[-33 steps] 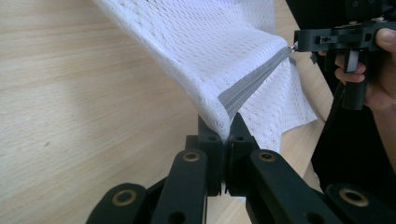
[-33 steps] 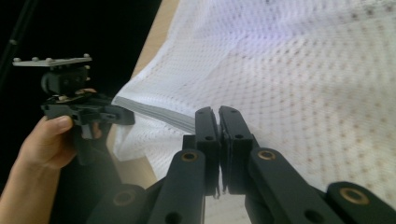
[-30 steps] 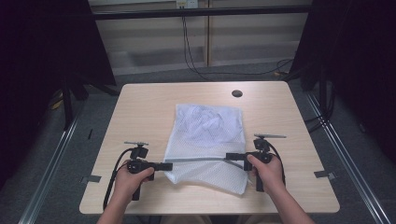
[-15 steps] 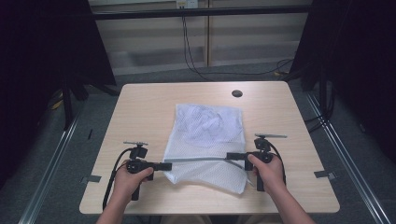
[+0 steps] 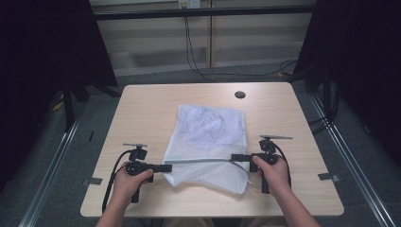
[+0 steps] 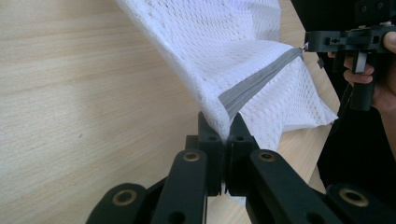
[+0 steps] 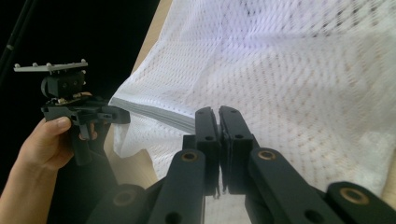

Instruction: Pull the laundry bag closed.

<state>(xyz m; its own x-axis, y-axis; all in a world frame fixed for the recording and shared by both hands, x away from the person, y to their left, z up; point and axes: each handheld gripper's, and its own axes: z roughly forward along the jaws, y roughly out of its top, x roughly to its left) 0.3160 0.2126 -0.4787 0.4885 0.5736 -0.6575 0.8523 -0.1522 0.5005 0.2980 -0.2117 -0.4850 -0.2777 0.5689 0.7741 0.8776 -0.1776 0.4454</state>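
Nothing has shifted in the last second: both tools, left (image 5: 166, 167) and right (image 5: 235, 157), stay clenched on the mesh bag's (image 5: 208, 142) grey zipper band (image 5: 201, 161), stretched taut above the bench (image 5: 142, 109).

A light wooden table (image 5: 142, 106) with rounded corners and a small dark round cap (image 5: 239, 94) near its far edge stands on grey carpeted floor (image 5: 42, 189). Black curtains (image 5: 42, 42) hang on both sides, with a pale panelled wall (image 5: 156, 33) behind, crossed by a dark horizontal bar (image 5: 203, 12) and hanging black cables (image 5: 191, 52). Metal rails (image 5: 47, 179) run along the floor on either side of the table.
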